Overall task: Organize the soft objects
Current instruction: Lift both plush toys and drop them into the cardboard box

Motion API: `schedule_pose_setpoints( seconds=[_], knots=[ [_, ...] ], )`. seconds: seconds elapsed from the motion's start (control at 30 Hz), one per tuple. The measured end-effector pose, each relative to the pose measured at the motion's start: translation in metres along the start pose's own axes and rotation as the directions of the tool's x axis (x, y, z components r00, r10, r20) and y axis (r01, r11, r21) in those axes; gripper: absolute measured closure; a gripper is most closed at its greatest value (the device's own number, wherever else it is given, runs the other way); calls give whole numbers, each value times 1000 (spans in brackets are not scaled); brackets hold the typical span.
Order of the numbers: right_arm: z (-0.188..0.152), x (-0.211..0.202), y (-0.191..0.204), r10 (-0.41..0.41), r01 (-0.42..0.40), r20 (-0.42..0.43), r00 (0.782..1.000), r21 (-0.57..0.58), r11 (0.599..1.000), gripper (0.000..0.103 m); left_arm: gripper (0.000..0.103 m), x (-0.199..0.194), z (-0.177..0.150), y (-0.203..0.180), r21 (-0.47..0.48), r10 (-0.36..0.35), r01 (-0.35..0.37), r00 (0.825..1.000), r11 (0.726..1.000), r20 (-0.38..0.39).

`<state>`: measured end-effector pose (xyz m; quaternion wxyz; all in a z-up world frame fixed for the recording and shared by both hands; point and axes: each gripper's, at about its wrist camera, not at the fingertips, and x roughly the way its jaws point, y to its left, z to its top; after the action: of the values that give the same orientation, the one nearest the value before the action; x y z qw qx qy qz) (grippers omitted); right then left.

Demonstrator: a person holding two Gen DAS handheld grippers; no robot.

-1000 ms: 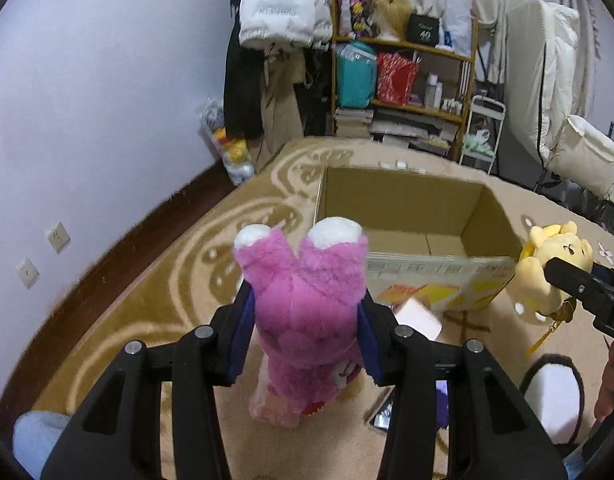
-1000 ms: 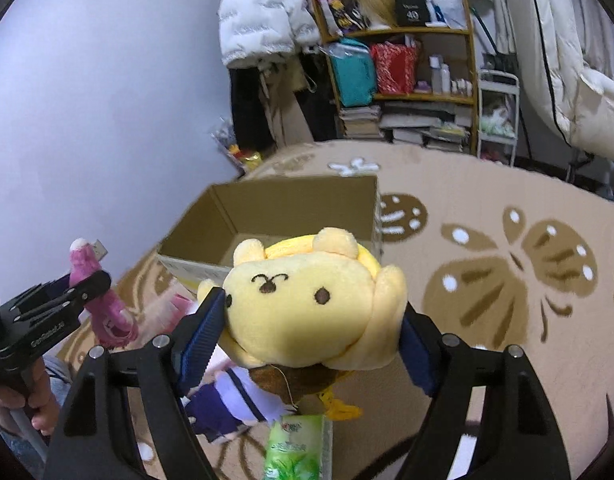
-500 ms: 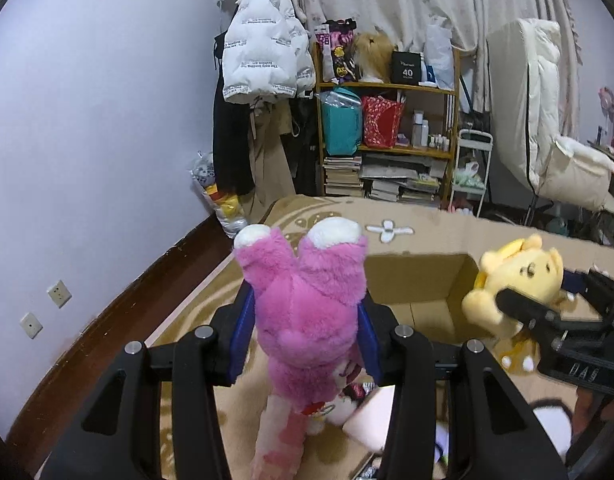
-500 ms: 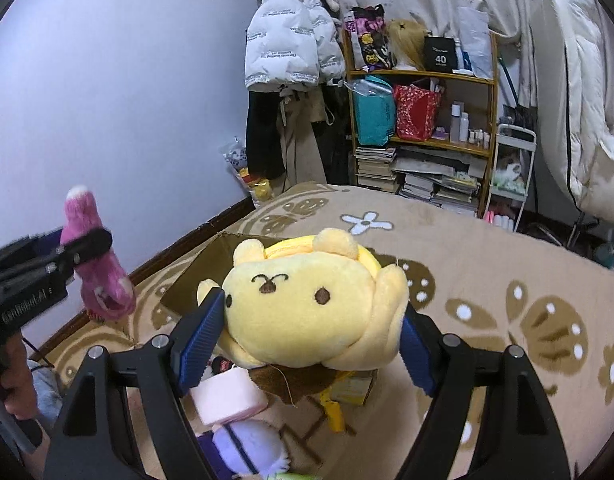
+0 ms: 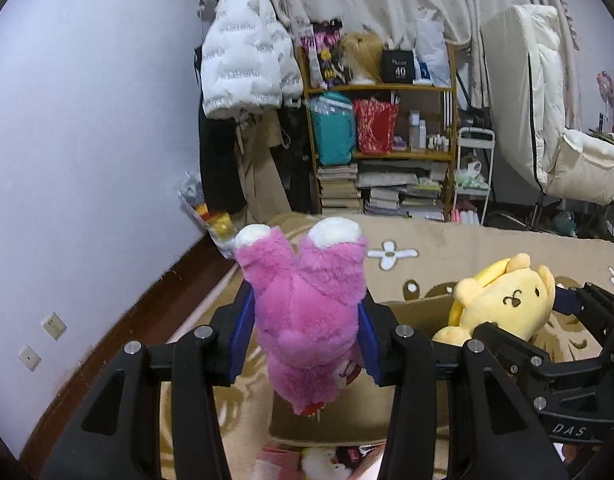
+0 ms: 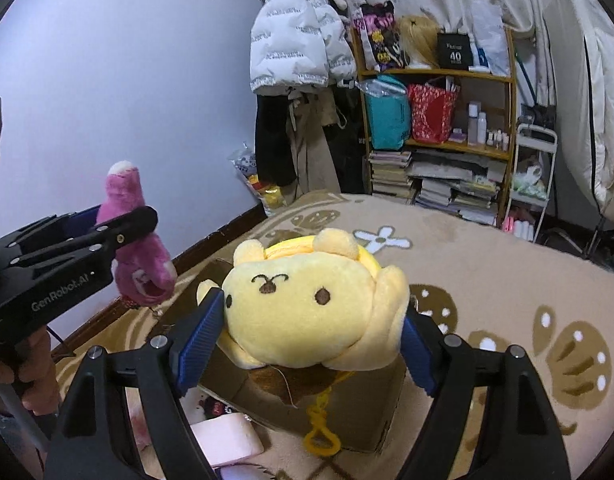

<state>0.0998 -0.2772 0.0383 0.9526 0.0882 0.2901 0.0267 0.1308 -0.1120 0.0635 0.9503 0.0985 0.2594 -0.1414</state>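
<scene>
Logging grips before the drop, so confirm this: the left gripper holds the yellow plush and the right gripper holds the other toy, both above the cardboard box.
Wrong on one point: the toys are swapped. The left gripper holds the pink plush, as the left wrist view shows; the right gripper holds the yellow plush. Both are above the cardboard box.

Dim, even indoor light, strong fisheye bend

Both views darken to black at the round corners; the wall (image 5: 87, 140) reads bluish, the shelf (image 5: 381, 152) and curtain (image 5: 407, 0) bow outward, shadows stay soft, and there is no glare or noticeable blur.
</scene>
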Motion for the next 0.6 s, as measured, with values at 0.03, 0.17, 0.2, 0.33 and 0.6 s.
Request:
schedule_pose_setpoints(
  seconds=[0.03,0.17,0.2,0.33,0.6],
  knots=[
    [-3,3,-3,1,-1,-4,1000,6,1000,18,58,7,-1,-1,-8,-6,6,1000,1000,-15],
    [-13,21,-18,22,-21,-44,999,43,999,17,58,39,-16,-1,-13,-15,14,995,1000,-96],
    [-16,25,-21,21,-19,-54,998,44,999,16,58,43,-21,0,-8,-11,11,993,1000,-114],
    [-24,42,-32,42,-35,-99,994,73,997,16,57,61,-38,3,-8,24,-26,986,1000,-168],
    [-31,46,-34,45,-37,-119,992,74,997,14,52,73,-53,1,-7,1,-3,974,1000,-228]
  ],
)
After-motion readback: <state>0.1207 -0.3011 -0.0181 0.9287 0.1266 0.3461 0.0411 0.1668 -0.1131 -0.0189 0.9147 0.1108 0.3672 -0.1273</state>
